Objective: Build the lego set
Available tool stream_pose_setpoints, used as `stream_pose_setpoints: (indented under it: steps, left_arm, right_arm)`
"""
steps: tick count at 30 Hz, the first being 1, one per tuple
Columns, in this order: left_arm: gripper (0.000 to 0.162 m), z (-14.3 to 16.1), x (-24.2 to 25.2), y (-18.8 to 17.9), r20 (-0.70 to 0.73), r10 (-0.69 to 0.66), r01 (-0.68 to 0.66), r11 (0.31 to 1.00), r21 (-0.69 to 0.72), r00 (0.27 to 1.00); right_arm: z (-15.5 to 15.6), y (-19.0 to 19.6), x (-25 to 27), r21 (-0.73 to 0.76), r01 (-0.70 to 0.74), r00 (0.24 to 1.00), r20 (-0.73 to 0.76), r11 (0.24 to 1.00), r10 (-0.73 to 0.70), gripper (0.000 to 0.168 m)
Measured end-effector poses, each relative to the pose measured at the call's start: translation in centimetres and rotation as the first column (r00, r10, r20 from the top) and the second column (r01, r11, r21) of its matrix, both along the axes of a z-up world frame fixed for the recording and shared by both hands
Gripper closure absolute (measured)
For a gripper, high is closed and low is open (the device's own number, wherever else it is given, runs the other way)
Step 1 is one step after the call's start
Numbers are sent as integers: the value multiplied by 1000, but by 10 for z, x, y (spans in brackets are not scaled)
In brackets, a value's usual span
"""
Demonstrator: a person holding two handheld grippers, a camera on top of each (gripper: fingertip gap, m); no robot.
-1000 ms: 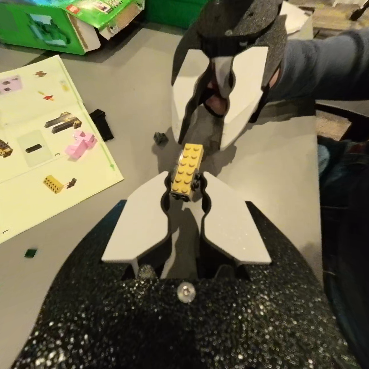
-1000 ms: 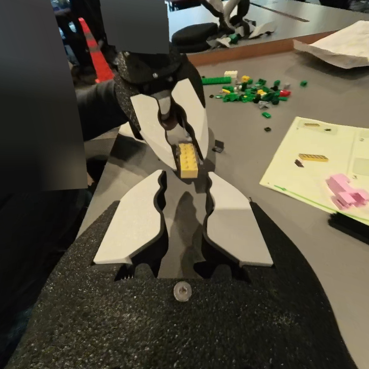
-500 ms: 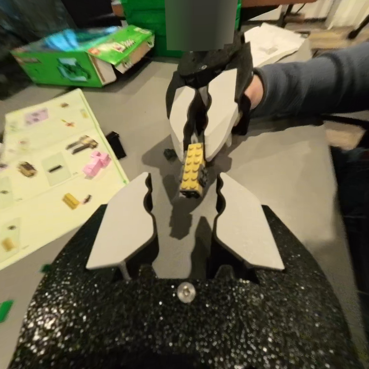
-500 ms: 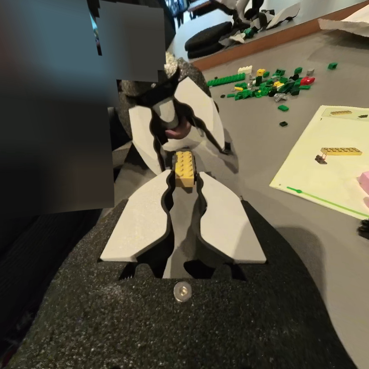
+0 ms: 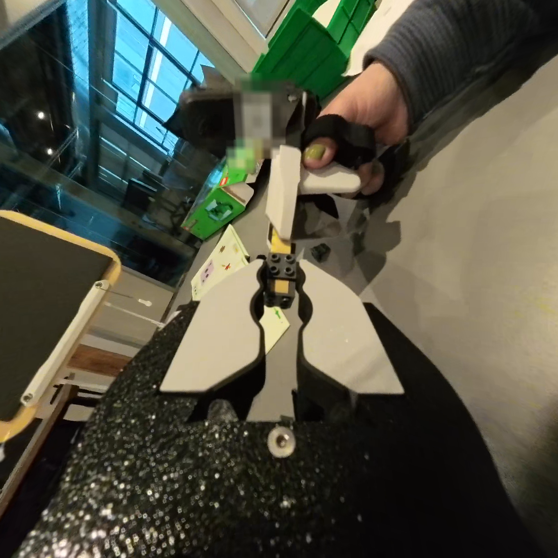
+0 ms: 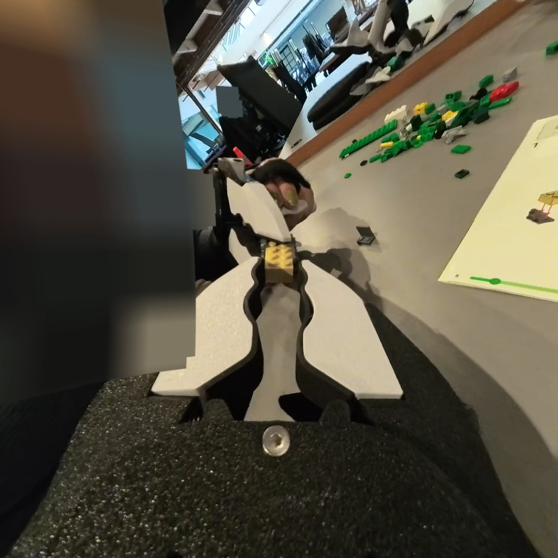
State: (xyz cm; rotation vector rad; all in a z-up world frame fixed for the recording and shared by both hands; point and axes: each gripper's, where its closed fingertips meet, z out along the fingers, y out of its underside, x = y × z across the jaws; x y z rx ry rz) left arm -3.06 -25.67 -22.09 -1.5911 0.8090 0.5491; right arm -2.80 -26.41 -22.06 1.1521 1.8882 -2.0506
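Observation:
A small build, a yellow brick [image 6: 279, 264] with black pieces [image 5: 280, 268] fixed to it, is held in the air between both grippers. My left gripper [image 5: 280, 273] is shut on the black end, whose studs face the left wrist view. My right gripper [image 6: 279, 268] is shut on the yellow end. In the left wrist view the right gripper [image 5: 282, 232] comes down from above, held by a hand [image 5: 368, 120]. In the right wrist view the left gripper [image 6: 271, 238] lies on its side beyond the brick.
The grey table [image 6: 392, 211] carries a pile of loose green, yellow and red bricks [image 6: 422, 129], an open instruction booklet [image 6: 513, 226], a small black piece [image 6: 366, 238] near the grippers, and a green set box [image 5: 217, 211]. Green bins [image 5: 308, 54] stand behind. My left and right fingertips are right by each other.
The left gripper, open half a second ago, has shut on the build again. Both grippers have lifted and tilted, and the build has turned so its black pieces face the left camera.

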Motion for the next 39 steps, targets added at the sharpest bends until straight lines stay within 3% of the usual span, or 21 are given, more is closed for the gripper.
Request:
stream_pose_setpoints:
  steps: [4,6,8,14,22,30,39]
  left_arm:
    - [145,-1,-22,1,73,91,-89,996,-32,993]
    - [145,-4,-39,1,130,155,-148,987,-61,979]
    - [145,-5,-50,4,200,189,-175,981,-84,961]
    - [145,-13,-49,36,366,170,-128,982,-136,915]
    - [145,-16,-50,68,438,151,-107,987,-123,886]
    - [145,-12,-45,57,435,137,-92,988,-123,890]
    - [145,-26,-28,54,464,180,-82,971,-224,867]
  right_arm:
    - [19,27,1,28,116,982,-152,993,-110,134]
    - [14,60,-3,147,275,948,-208,950,-242,131]
    - [-4,90,-6,323,398,911,-253,859,-327,132]
    - [-55,98,4,626,303,953,-181,719,-244,139]
    - [-65,90,-4,678,334,935,-150,655,-323,140]
    - [-74,79,-5,733,309,940,-141,605,-310,138]
    - [-73,81,-4,755,352,924,-183,554,-337,152]
